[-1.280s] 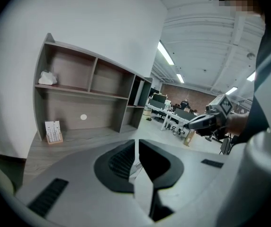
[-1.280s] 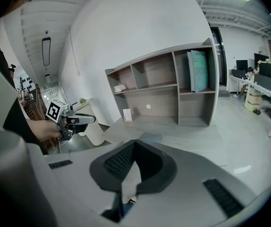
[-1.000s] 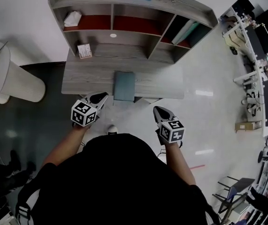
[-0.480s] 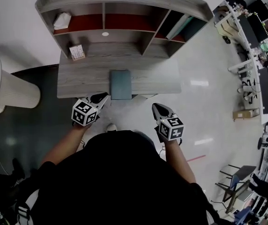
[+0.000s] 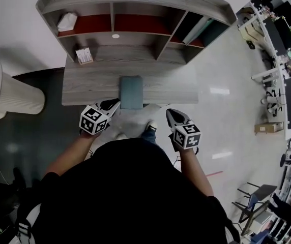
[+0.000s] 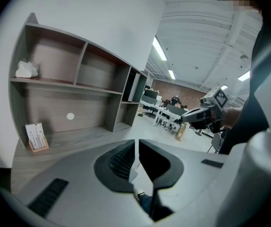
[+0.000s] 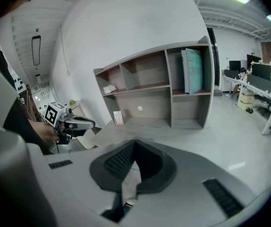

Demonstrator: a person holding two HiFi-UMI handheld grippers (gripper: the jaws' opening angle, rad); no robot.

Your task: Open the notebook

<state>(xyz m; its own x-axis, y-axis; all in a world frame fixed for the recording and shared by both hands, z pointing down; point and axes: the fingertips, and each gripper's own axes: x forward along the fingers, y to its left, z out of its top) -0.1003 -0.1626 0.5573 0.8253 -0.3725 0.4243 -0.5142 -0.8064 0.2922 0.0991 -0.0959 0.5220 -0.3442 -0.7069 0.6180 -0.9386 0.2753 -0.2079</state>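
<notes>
Hovering at the near edge of the desk, the left gripper [image 5: 114,104] has its two jaws pressed together on nothing; the right gripper [image 5: 170,113], over the floor further to the right, is closed and empty too. The slim grey-teal rectangular notebook [image 5: 131,92] lies flat between the two, just beyond and to the right of the left gripper's tips and well apart from the right gripper. It rests at the front edge of the grey wood-grain desk [image 5: 84,85], its short side towards the person. Behind it rises a grey wooden shelf unit with reddish back panels [image 5: 161,49], with a small white card stand [image 5: 84,56] at its foot. A pale glossy floor [image 5: 222,111] runs right to office workstations [image 5: 283,60]. The notebook's cover is plain, matte and closed.
</notes>
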